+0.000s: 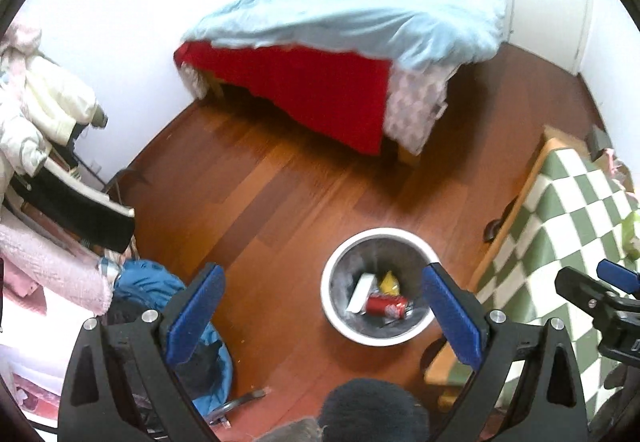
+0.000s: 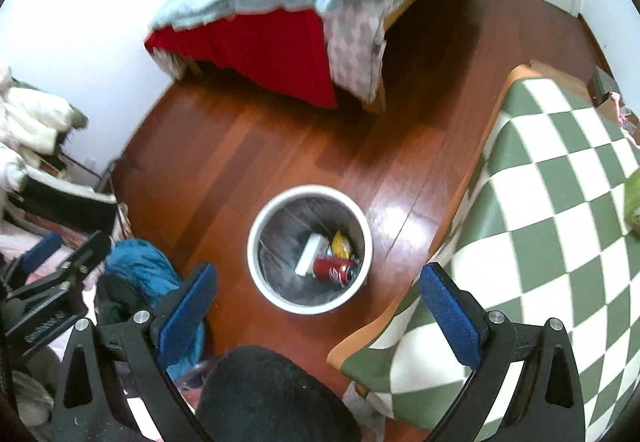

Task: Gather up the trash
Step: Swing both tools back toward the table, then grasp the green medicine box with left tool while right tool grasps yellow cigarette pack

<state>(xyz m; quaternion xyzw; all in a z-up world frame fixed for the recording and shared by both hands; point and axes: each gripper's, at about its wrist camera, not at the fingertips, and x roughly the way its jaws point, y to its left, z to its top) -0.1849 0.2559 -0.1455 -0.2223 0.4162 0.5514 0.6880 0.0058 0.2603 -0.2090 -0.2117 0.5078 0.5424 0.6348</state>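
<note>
The floor (image 2: 400,146) is reddish-brown wood; the bin (image 2: 256,242) has a white rim and grey inside, holding a red can (image 2: 334,269), a yellow wrapper (image 2: 341,244) and a white box (image 2: 310,254). At far, the bed (image 1: 360,10) wears a pale blue cover over a red sheet (image 1: 312,90); at right the table cloth (image 2: 540,222) is green-and-white checked; both grippers' pads (image 1: 196,306) are blue on black.

White round bin (image 2: 256,242) stood upright on your floor — inside lay red can (image 2: 334,269), white box (image 2: 310,255), yellow wrapper (image 2: 342,244).

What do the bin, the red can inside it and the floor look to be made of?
Bin: white rim, probably plastic, with a greyish wrinkled liner.
Red can: likely aluminium, given the printed cylinder and metallic end.
Floor: glossy reddish wood planks or laminate, with visible seams and glare.
</note>
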